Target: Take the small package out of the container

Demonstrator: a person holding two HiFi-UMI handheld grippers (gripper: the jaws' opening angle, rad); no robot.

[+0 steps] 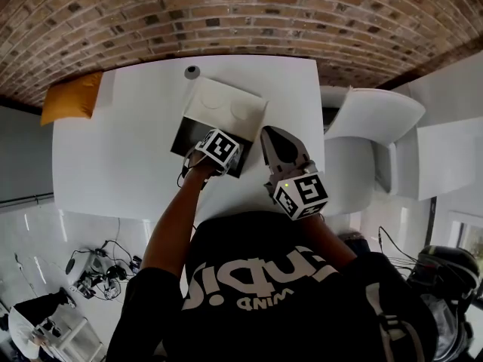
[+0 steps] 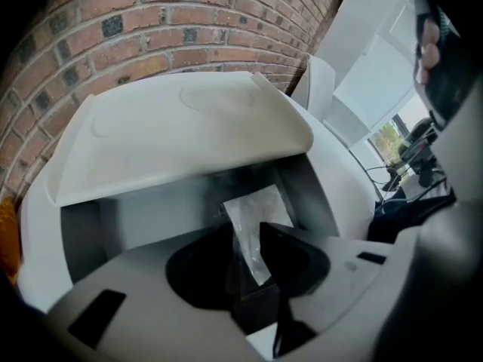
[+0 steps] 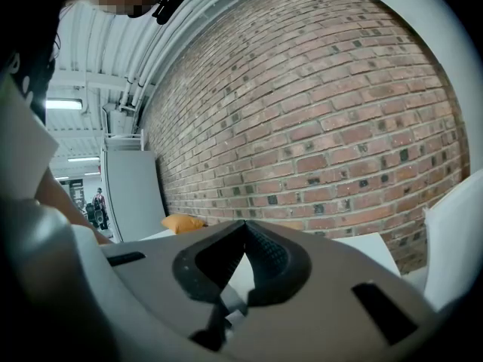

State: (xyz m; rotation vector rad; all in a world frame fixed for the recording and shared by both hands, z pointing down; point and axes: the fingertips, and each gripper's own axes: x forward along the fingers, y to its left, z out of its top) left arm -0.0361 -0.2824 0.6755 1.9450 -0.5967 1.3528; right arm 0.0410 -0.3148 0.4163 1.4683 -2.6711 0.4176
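2 jaws of our left gripper [image 2: 244,236] stand apart inside the open white container [image 2: 139,217] (lid raised at its far side), with the small package [image 2: 256,210] upright between them, unclamped. Our right gripper [image 3: 243,226], to the right, is clenched empty.

**A lab or workshop space, not a home**

From my seat this reads as a converted industrial room set up for test work. A rough red-brown brick wall [image 1: 226,6] backs a plain white rectangular desk [image 1: 113,157], with a white moulded plastic chair [image 1: 377,115] beside it. A tangle of black cables and gear [image 1: 98,266] lies on the pale floor. The right gripper view shows a ribbed white metal roof [image 3: 106,44] and a bright strip light [image 3: 64,104].
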